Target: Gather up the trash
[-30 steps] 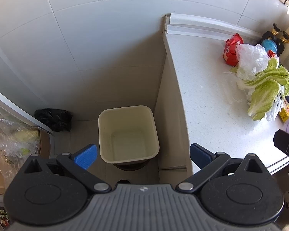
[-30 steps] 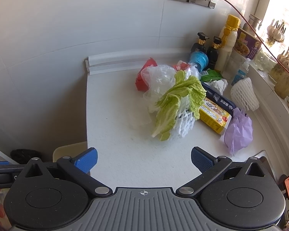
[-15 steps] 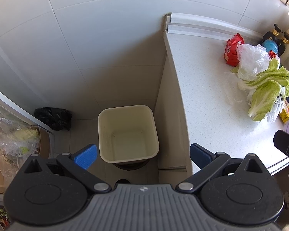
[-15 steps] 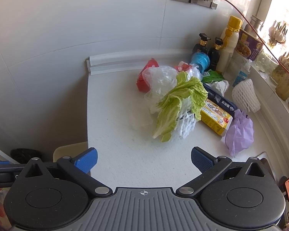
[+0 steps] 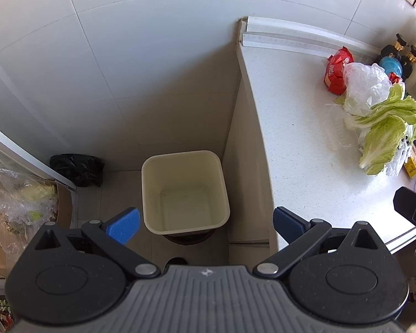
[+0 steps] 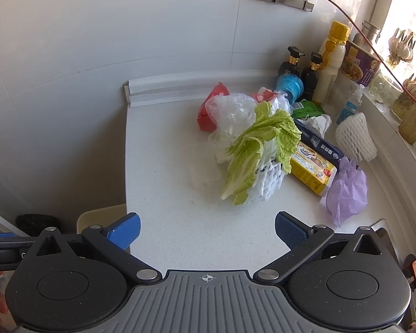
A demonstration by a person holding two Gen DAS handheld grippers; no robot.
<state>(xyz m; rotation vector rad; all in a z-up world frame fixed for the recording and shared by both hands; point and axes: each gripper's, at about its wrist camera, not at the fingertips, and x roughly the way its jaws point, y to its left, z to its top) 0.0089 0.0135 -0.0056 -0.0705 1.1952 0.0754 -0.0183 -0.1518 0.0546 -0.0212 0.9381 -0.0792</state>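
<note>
A cream square bin [image 5: 184,191] stands empty on the floor left of the white counter [image 5: 305,152]; its corner shows in the right wrist view [image 6: 102,217]. My left gripper [image 5: 205,222] is open and empty, high above the bin. My right gripper [image 6: 206,231] is open and empty above the counter's near edge. Ahead of it lies a trash pile: cabbage leaves [image 6: 252,149], white foam net [image 6: 269,179], clear plastic bag [image 6: 233,113], red wrapper [image 6: 208,108], yellow box [image 6: 312,166], purple bag [image 6: 346,191]. The pile also shows in the left wrist view [image 5: 382,136].
Sauce bottles [image 6: 310,75], a blue cap item [image 6: 289,84] and a foam fruit sleeve [image 6: 355,136] stand along the back right wall. A black bag [image 5: 77,166] lies on the floor beside plastic-wrapped vegetables [image 5: 19,194]. A charger cable [image 6: 360,30] hangs from the wall socket.
The right gripper has drifted slightly left and forward over the counter, so the pile sits a little nearer. The left gripper has barely moved. Both stay open.
</note>
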